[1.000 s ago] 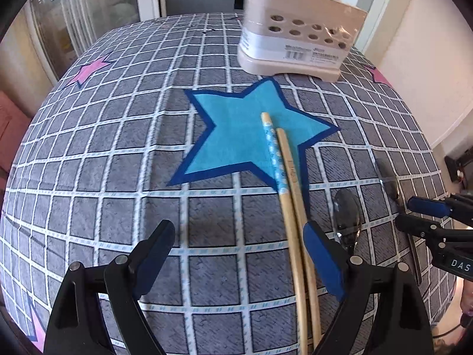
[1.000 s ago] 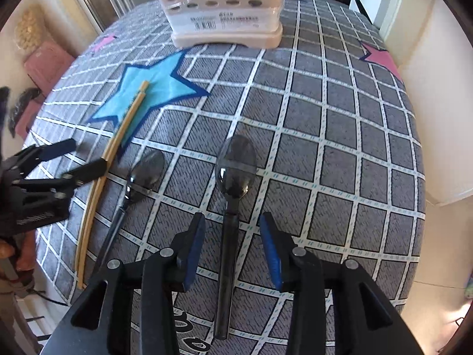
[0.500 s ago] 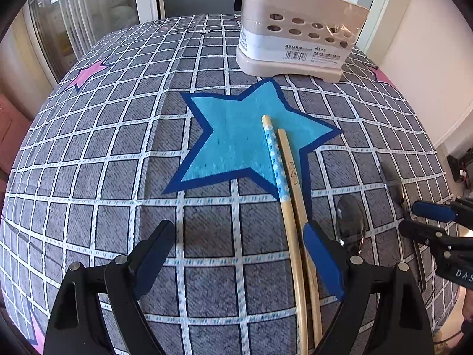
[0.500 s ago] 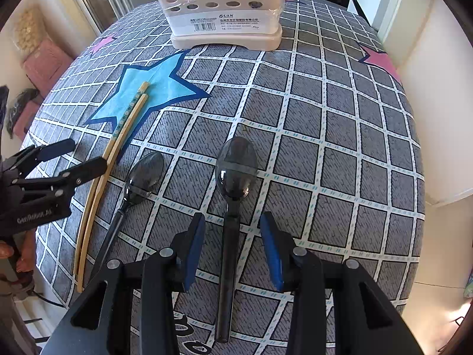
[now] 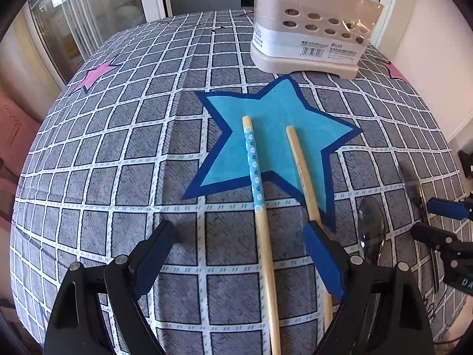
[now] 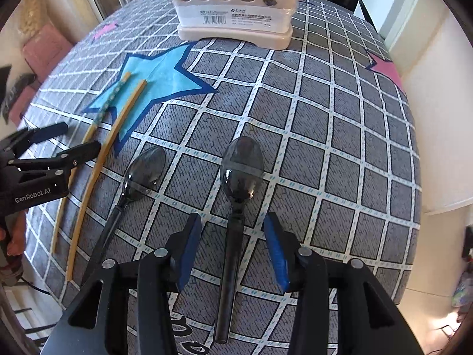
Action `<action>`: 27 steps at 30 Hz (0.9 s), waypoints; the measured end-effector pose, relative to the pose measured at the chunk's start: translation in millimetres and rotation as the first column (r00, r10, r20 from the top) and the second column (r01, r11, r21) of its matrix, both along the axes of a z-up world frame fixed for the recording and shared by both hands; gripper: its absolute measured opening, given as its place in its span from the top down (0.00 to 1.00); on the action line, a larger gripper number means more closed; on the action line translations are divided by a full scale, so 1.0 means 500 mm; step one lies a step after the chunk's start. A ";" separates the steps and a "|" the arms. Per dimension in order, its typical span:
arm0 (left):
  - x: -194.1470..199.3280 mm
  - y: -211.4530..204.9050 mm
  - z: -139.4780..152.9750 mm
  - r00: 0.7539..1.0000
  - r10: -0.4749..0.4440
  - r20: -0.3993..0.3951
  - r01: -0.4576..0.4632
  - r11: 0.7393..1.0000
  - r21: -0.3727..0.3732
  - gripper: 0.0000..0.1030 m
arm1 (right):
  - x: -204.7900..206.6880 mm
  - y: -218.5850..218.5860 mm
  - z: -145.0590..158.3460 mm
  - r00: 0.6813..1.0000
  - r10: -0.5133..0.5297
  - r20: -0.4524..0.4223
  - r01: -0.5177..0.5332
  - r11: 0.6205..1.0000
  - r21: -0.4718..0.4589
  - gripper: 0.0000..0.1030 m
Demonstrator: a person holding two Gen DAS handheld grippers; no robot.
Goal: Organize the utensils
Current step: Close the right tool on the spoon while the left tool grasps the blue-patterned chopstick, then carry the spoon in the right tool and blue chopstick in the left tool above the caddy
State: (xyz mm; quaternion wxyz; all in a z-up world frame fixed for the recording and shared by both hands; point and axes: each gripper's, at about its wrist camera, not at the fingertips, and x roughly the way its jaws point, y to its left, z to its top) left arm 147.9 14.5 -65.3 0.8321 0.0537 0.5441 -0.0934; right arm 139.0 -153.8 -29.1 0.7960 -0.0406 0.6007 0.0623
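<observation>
On my left camera I'm seeing the left gripper [image 5: 236,254] hanging wide apart over the table [image 5: 88,177], gripping nothing; the patterned chopstick [image 5: 260,222] is lying between its pads and the plain chopstick [image 5: 298,162] is running under the right one. Only my right camera is showing both spoons whole: the right gripper [image 6: 233,251] is opening, its pads straddling the right spoon [image 6: 239,195] without touching, the left spoon [image 6: 139,177] lying beside it. The holder [image 6: 233,9] is standing at the table's far edge. A hand [image 6: 11,242] is showing only here.
</observation>
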 end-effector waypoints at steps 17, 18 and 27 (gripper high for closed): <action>-0.022 -0.042 0.063 0.996 -0.082 0.039 0.088 0.984 -0.157 0.64 | 0.027 -0.063 0.036 1.000 -0.002 0.020 -0.001 0.985 0.174 0.88; -0.028 -0.038 0.075 0.995 -0.071 0.071 0.082 0.982 -0.172 0.64 | 0.025 -0.069 0.045 0.999 0.000 0.043 -0.008 0.982 0.186 0.88; -0.019 -0.010 0.222 0.954 0.066 0.294 0.024 0.956 -0.292 0.64 | 0.029 -0.101 0.172 0.959 -0.032 0.281 -0.045 0.964 0.262 0.88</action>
